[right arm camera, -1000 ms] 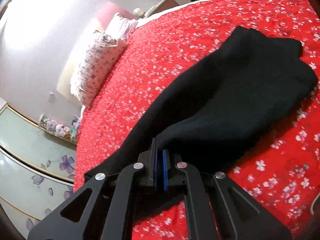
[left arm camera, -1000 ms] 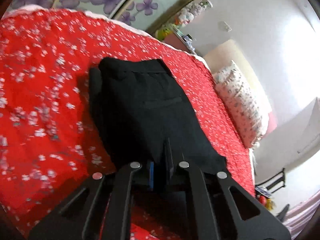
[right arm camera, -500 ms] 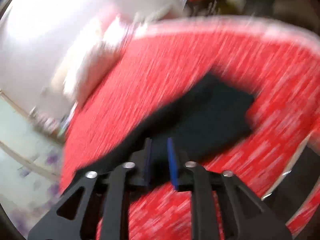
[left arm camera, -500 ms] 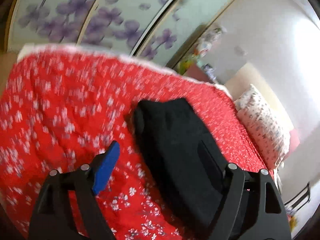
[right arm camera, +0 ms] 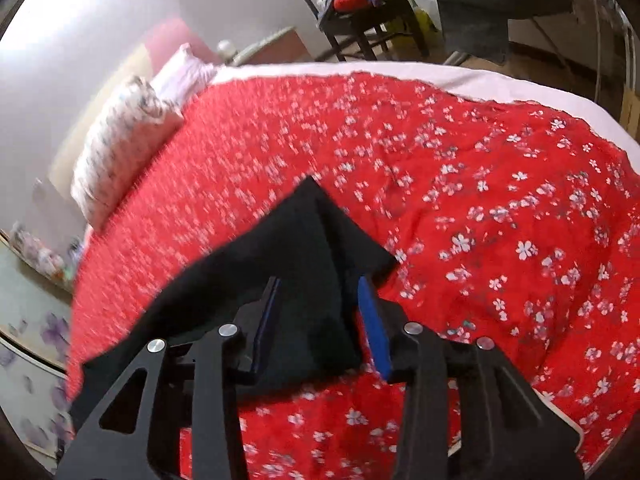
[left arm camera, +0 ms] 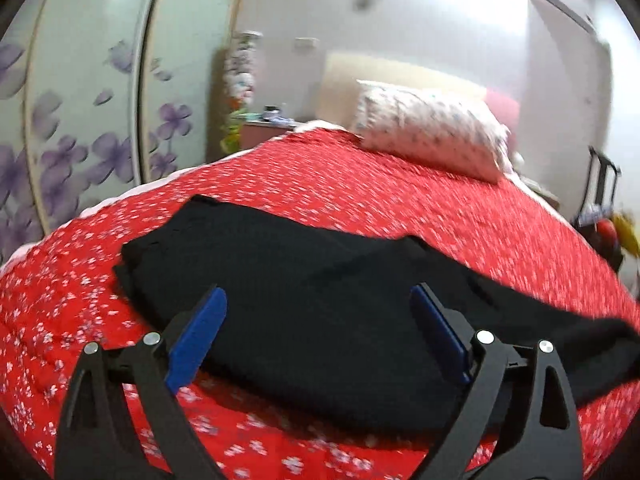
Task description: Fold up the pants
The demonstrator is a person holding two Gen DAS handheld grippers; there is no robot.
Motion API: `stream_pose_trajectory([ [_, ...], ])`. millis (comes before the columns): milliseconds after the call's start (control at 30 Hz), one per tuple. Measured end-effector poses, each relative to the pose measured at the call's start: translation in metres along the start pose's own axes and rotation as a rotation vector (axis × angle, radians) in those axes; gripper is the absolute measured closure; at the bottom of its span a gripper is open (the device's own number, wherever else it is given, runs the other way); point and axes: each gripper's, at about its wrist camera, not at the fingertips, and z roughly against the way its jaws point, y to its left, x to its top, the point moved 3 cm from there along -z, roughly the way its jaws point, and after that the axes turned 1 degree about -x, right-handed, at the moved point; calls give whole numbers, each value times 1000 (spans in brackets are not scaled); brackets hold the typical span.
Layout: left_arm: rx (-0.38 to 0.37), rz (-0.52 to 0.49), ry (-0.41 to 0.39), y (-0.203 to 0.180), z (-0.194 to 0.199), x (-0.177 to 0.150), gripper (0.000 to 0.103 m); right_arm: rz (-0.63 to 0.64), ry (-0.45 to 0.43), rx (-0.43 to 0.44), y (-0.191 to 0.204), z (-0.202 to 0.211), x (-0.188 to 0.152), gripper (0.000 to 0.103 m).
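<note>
Left gripper [left arm camera: 318, 330]: jaws spread wide and opening, gripping nothing, the cloth lying beyond them
Pants [left arm camera: 304, 304]: black, folded flat on the red flowered bedspread [left arm camera: 360, 184]; their right end is cut off by the frame edge
Right gripper [right arm camera: 320, 316]: jaws partly apart and closing around a pants corner (contact hard to judge)
Pillow [right arm camera: 116, 156]: blurred

matt black cloth pants [left arm camera: 304, 320], red floral quilted cloth bedspread [left arm camera: 360, 184]
</note>
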Motion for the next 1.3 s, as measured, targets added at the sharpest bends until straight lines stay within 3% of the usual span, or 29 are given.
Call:
stream_pose_trajectory([
  [100, -15, -34, 17, -9, -6, -7, 8, 12, 73, -36, -3, -18, -6, 61],
  [233, -13, -53, 25, -13, -8, -14, 7, 80, 89, -72, 2, -19, -10, 81],
  [433, -25, -11, 45, -13, -8, -15, 6, 82, 127, -54, 2, -26, -12, 81],
  [500, -28, 3, 55, -11, -10, -17, 6, 145, 117, -75, 10, -19, -10, 86],
  [567, -27, 12, 60, -10, -11, -16, 6, 277, 47, -108, 34, -7, -8, 96],
  [700, -29, 31, 66, -9, -13, -16, 6, 564, -235, -187, 92, 21, -1, 98],
  [800, -27, 27, 67, -11, -13, -17, 6, 640, -411, -191, 112, 31, 7, 98],
  [833, -24, 20, 63, -12, -13, -17, 6, 630, -427, -192, 110, 30, 11, 98],
  [900, -20, 12, 64, -11, -13, -18, 5, 573, -360, -246, 91, 8, 25, 98],
  [967, -21, 20, 74, -10, -16, -17, 5, 484, -182, -282, 53, -31, 29, 98],
  [1033, -25, 31, 85, -8, -18, -18, 5, 479, -77, -325, 35, -55, 23, 97],
  [1200, -41, 62, 92, -5, -19, -18, 5, 389, -125, -341, 39, -26, 37, 98],
  [1300, -39, 47, 84, -6, -17, -18, 5, 265, -25, -340, 20, -35, 37, 98],
])
